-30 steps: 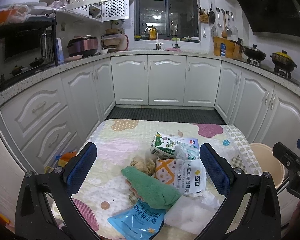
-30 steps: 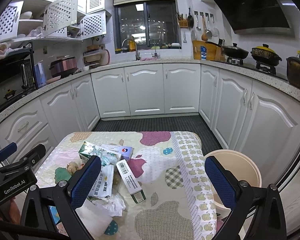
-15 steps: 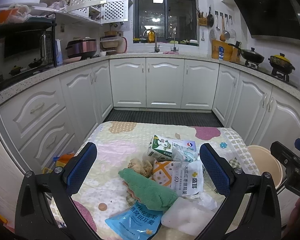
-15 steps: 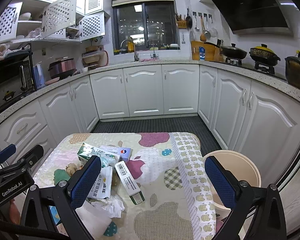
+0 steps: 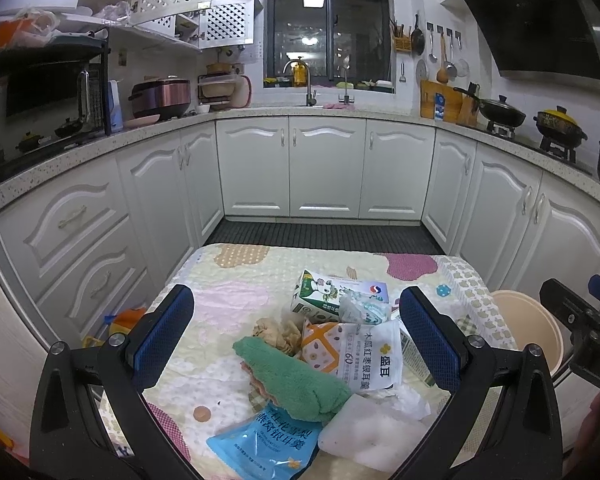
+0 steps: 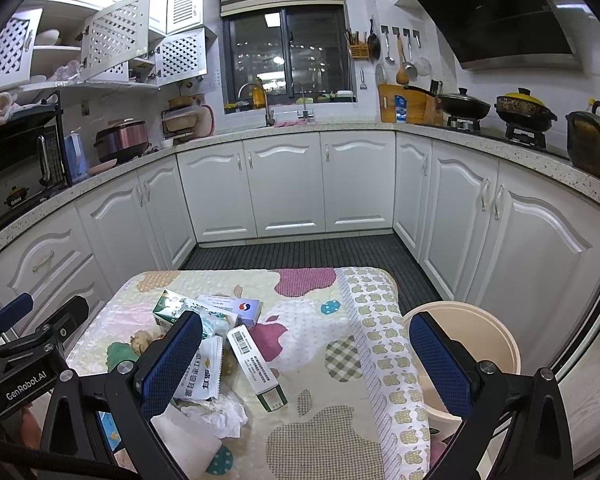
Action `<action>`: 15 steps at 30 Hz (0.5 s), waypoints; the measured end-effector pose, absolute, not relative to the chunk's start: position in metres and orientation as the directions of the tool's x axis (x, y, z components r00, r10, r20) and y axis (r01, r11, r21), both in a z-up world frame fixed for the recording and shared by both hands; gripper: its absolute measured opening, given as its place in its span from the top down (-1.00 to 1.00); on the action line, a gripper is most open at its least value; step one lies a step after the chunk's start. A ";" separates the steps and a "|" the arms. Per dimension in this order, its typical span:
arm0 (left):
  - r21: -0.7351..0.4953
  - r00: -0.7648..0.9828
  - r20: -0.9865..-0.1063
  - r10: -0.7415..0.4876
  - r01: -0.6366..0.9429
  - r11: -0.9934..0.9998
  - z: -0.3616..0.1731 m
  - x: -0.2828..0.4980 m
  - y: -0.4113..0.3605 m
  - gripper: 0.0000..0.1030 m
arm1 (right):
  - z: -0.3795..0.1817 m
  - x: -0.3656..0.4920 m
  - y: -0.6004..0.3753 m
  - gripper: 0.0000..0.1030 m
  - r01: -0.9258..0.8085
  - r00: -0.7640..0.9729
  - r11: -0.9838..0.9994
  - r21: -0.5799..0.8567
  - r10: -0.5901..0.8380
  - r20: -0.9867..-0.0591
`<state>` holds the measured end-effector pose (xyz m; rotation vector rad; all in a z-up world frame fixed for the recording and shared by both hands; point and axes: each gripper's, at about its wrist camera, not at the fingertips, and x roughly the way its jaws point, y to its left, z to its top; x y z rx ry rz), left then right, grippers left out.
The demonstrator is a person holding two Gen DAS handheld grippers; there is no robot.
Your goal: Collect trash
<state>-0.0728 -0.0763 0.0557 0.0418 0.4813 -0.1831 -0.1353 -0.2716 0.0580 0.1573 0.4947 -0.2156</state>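
Observation:
A pile of trash lies on a table with a patterned cloth (image 5: 228, 280): a green carton (image 5: 316, 300), a white and orange packet (image 5: 360, 356), a green cloth (image 5: 292, 380), a blue packet (image 5: 264, 444), crumpled brown paper (image 5: 276, 332) and white tissue (image 5: 376, 428). A long white box (image 6: 256, 364) lies beside the pile. A beige bin (image 6: 476, 340) stands at the table's right side. My left gripper (image 5: 296, 344) is open above the pile. My right gripper (image 6: 304, 364) is open above the table, empty.
White kitchen cabinets (image 5: 324, 168) run around the room with a dark mat (image 5: 324, 234) on the floor. Pots (image 6: 524, 108) stand on the stove at right. Orange items (image 5: 124, 320) lie on the floor left of the table.
Both grippers have drawn back and up slightly, so the table and trash sit lower and smaller in view. Nothing was picked up.

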 end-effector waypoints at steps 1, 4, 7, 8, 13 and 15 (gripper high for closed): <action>-0.004 0.871 -0.463 -0.166 0.186 0.983 0.056 -0.073 -0.076 -0.99 | 0.058 -0.135 -0.272 -0.99 0.244 0.858 0.965 0.099 -0.167 -0.486; 0.000 0.874 -0.458 -0.164 0.184 0.983 0.055 -0.074 -0.077 -0.99 | 0.058 -0.136 -0.273 -0.99 0.247 0.859 0.964 0.101 -0.169 -0.483; 0.004 0.875 -0.456 -0.162 0.184 0.983 0.054 -0.073 -0.079 -0.99 | 0.059 -0.136 -0.273 -0.99 0.247 0.860 0.964 0.102 -0.169 -0.482; 0.002 0.874 -0.458 -0.163 0.185 0.983 0.054 -0.073 -0.079 -0.99 | 0.058 -0.136 -0.273 -0.99 0.247 0.859 0.964 0.102 -0.169 -0.483; -0.001 0.874 -0.457 -0.166 0.186 0.983 0.054 -0.074 -0.078 -0.99 | 0.060 -0.136 -0.273 -0.99 0.244 0.863 0.964 0.102 -0.168 -0.476; -0.005 0.875 -0.455 -0.168 0.186 0.982 0.055 -0.073 -0.077 -0.99 | 0.060 -0.136 -0.273 -0.99 0.244 0.863 0.965 0.097 -0.170 -0.475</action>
